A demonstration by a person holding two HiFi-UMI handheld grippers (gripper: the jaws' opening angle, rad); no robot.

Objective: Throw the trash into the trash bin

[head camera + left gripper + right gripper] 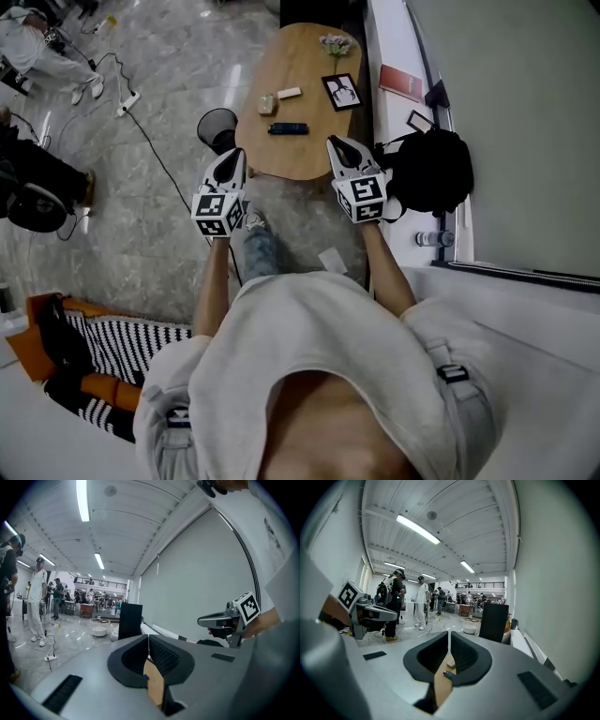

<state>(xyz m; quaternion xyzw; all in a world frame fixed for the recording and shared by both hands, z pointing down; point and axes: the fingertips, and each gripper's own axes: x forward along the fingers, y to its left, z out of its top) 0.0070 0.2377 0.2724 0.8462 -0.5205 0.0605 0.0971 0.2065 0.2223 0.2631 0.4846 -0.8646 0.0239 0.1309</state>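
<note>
My fingers are pressed together and empty on both the left gripper point(232, 159) and the right gripper point(337, 145), aimed at the oval wooden surface point(300, 66). The black trash bin point(217, 127) stands upright on the floor, mouth up, just beside that surface's left edge.

Pale short-sleeved top point(309, 323), blue jeans point(262, 255), grey left claw point(232, 157), matching right claw point(339, 144)

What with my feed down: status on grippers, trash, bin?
Left gripper and right gripper shut, empty. Trash on table, bin beside it. Nothing in the way.
</note>
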